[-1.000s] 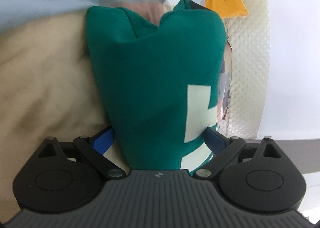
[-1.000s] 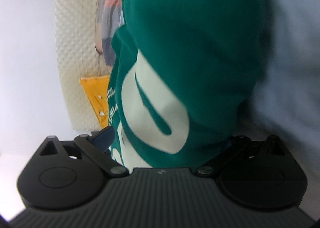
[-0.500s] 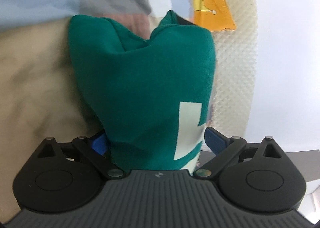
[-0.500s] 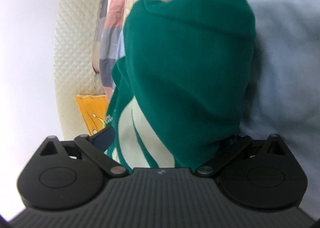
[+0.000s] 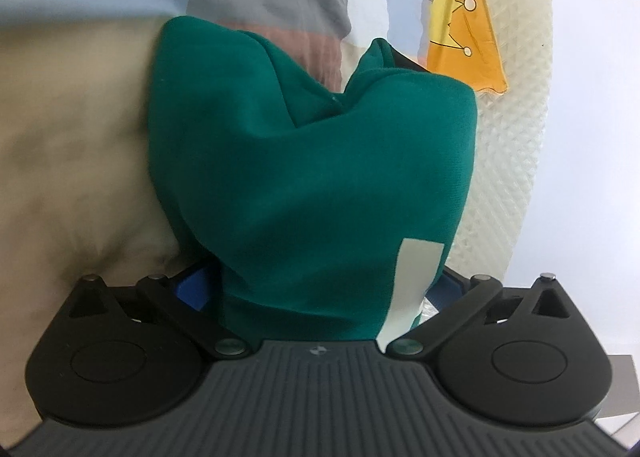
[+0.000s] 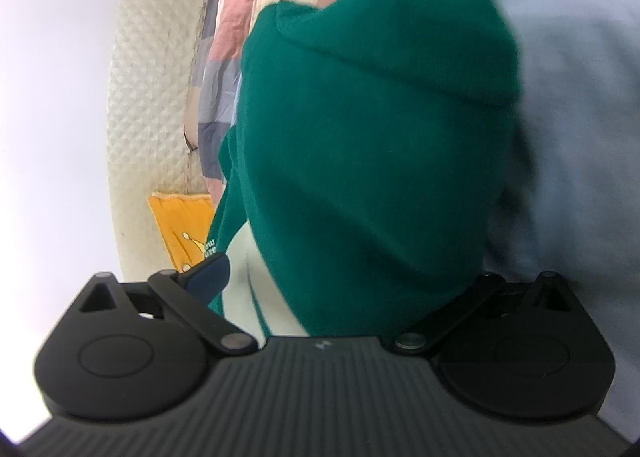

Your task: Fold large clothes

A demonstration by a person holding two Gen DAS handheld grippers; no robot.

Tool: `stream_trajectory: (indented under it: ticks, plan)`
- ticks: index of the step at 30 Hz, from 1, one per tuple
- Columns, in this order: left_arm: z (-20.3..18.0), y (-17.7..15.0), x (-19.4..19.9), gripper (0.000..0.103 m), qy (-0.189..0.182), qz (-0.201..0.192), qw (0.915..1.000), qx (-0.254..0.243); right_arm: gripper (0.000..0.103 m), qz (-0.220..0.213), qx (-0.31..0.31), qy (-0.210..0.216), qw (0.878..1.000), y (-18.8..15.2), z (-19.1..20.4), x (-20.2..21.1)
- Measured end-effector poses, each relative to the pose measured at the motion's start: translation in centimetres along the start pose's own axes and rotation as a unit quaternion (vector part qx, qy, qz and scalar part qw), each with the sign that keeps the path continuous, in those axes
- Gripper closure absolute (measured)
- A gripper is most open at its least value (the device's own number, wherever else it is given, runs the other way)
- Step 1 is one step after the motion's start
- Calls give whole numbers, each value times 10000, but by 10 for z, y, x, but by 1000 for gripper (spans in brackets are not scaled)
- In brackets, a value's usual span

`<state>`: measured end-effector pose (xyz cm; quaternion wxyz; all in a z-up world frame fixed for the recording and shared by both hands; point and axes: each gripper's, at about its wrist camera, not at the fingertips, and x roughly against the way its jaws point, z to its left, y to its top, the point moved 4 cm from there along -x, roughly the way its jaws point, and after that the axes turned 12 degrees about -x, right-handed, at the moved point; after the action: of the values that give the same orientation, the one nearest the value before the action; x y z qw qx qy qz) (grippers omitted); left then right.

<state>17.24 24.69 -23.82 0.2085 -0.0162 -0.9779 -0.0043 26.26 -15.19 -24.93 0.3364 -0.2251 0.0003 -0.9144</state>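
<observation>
Shirt (image 5: 312,185), green with pale print, hangs bunched between both tools, lifted over the bed (image 5: 72,161). Left gripper (image 5: 320,289) and right gripper (image 6: 344,297) each pinch a wad of it. Folding looks midway; laying flat remains. No containers show; an orange cloth (image 5: 460,37) lies at 1 o'clock.

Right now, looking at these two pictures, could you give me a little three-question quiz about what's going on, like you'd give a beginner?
1. True or false: both tongs grip the same green garment.
2. What colour is the cloth with line drawings hanging beside the green garment?
   A. orange  B. purple  C. black
3. Fill in: the printing on the green garment is ____.

Key: 1 true: left tongs and right tongs both pinch it. 2 A, the orange cloth. 3 white.
</observation>
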Motion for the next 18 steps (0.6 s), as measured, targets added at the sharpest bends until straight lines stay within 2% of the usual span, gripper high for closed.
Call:
stream_trajectory:
  ticks: [3,4,5,6,8,11,18]
  plan:
    - [-6,0,1,0,81,14,9999,-145,0,-27,117,-1,9999,1,2,-5]
    - [-5,-7,8,1,97,16,9997,-202,10,-45,128,50,9999,3,2,-5]
    - [-6,-7,9,4,105,4,9996,-254,26,-59,171,58,9998,5,2,-6]
    - [-8,-7,9,6,98,-7,9995,-295,31,-63,240,31,9997,6,2,-8]
    - [-12,-8,12,14,133,1,9989,-451,49,-80,352,58,9993,8,3,-7]
    - [-20,-10,18,29,136,-1,9970,-763,63,-97,684,156,9975,5,13,0]
    - [-43,-18,38,48,68,-101,9888,-1484,72,-7,1086,543,9926,3,34,19]
